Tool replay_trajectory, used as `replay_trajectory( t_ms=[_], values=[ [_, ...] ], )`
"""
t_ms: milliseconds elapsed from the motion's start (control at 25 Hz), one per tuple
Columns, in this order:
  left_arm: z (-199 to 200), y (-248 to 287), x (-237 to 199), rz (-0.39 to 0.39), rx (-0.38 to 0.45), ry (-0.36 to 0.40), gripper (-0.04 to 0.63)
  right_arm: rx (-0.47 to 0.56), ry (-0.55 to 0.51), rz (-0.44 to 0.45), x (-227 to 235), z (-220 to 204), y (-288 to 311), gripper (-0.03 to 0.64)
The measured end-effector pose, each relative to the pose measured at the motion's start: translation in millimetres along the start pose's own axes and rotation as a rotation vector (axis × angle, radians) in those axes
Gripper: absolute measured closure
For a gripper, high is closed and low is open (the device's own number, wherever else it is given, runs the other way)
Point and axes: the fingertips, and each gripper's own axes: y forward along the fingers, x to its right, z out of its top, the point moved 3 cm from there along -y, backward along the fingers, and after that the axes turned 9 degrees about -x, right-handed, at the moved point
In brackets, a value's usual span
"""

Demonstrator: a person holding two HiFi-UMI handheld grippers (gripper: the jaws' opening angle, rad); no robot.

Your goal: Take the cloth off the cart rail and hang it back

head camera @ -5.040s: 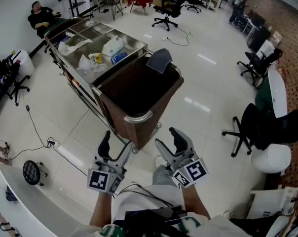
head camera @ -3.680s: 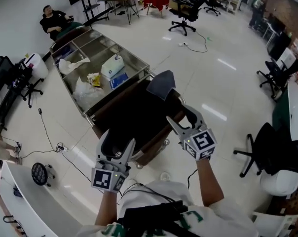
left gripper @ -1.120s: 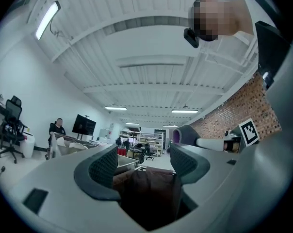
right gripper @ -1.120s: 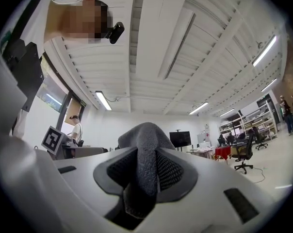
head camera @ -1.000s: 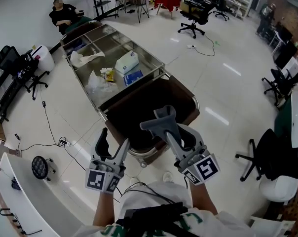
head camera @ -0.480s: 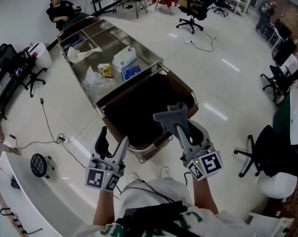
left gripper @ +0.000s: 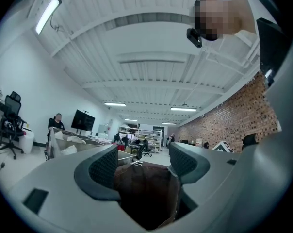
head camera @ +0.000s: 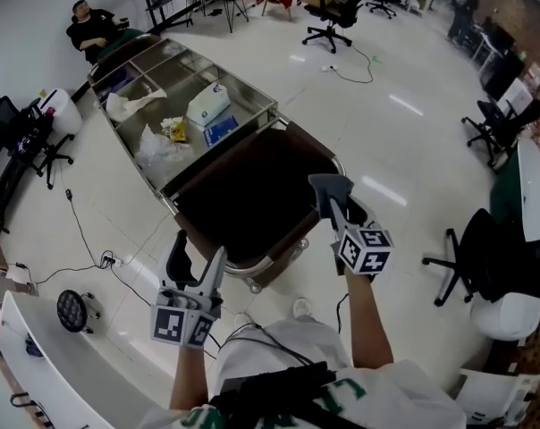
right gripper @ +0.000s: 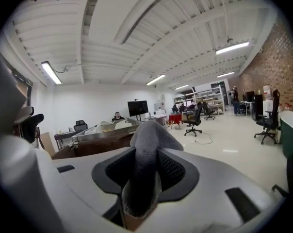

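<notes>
Your right hand-held gripper (head camera: 343, 213) pinches the grey cloth (head camera: 329, 186) between opening jaws, at the right edge of the cart rail (head camera: 268, 257). Your left hand-held gripper (head camera: 191, 256) is open and empty.

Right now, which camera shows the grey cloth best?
The right gripper view: the grey cloth fills its middle, between the right gripper's opening jaws. The head view shows the cloth small, above that gripper. The left gripper view misses it.

The left gripper (left gripper: 142, 161) has its jaws apart, framing the cart's brown bag (left gripper: 146, 193).
</notes>
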Motion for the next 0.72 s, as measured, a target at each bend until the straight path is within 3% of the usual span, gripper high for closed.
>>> replay_trajectory(
  t_ms=[200, 400, 520, 720],
  values=[
    [-6.0, -3.6, -7.0, 0.018, 0.002, 0.012, 0.276, -0.031, -0.01, -0.02, -3.5, 0.7, 23.7, 0.448],
    [-5.8, -7.6, -7.0, 0.023, 0.002, 0.011, 0.276, -0.069, -0.028, -0.026, -1.5, 0.6, 38.6, 0.38],
    [-5.4, -9.6, -7.6, 0.032, 0.007, 0.01, 0.276, -0.114, -0.066, 0.004, -6.3, 2.9, 42.4, 0.29],
    [-6.9, -15.2, -9.4, 0.046, 0.008, 0.009, 0.276, -0.099, -0.045, 0.003, -1.7, 3.4, 28.2, 0.281]
  ],
)
